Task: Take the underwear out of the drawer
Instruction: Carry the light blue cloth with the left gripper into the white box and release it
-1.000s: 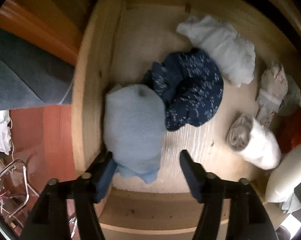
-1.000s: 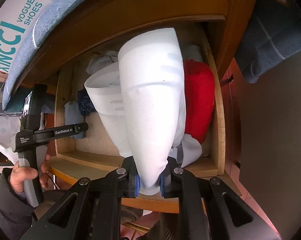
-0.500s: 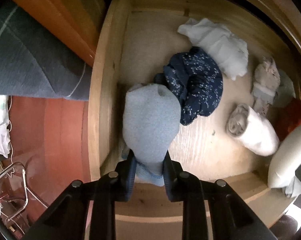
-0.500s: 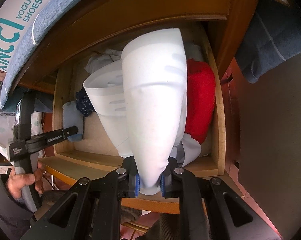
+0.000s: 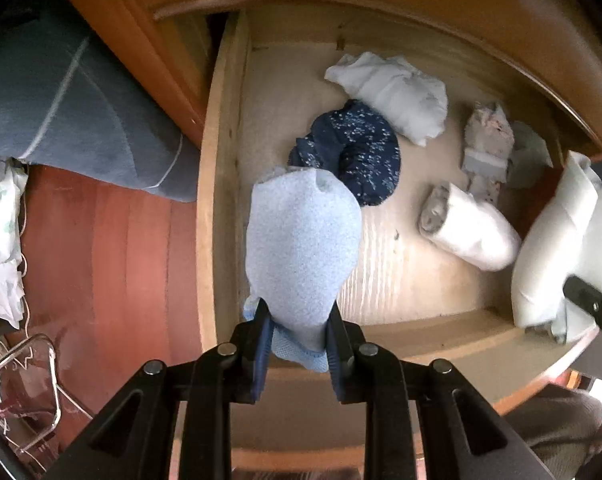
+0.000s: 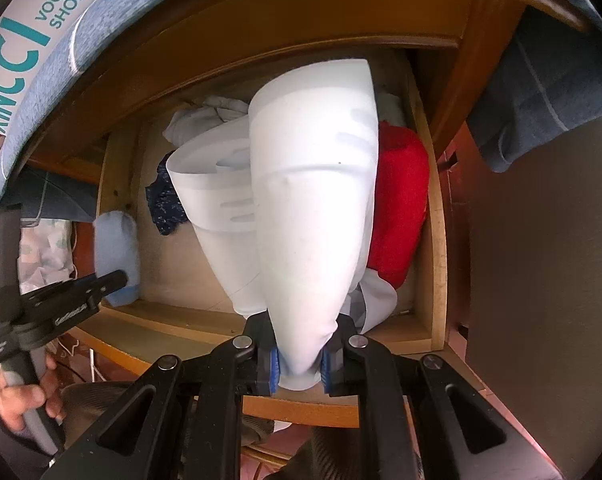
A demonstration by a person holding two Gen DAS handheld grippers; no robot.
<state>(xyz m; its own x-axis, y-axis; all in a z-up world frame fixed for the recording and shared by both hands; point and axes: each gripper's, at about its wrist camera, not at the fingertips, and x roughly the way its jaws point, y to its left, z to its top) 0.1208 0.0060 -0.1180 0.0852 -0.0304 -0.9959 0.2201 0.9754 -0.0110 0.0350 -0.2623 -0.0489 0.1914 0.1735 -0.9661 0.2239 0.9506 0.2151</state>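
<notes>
A light blue rolled underwear (image 5: 303,248) hangs above the left side of the open wooden drawer (image 5: 221,184), with my left gripper (image 5: 299,344) shut on its lower end. It shows again as the light blue roll (image 6: 115,256) at the left of the right wrist view. My right gripper (image 6: 299,364) is shut on a white rolled underwear (image 6: 313,208), lifted over the drawer's front right. The same white roll (image 5: 565,248) appears at the right edge of the left wrist view. A hand (image 6: 21,396) grips the left tool's handle.
Left in the drawer lie a navy speckled piece (image 5: 353,156), a white bundle (image 5: 397,96), a white roll (image 5: 469,228), a pale floral piece (image 5: 487,140) and a red garment (image 6: 397,204). A blue blanket (image 5: 73,112) hangs left of the cabinet, above red floor tiles (image 5: 113,264).
My left gripper closed on the light blue underwear and lifted it off the drawer floor, so the drawer now looks farther away. The right gripper stays still with the white roll.
</notes>
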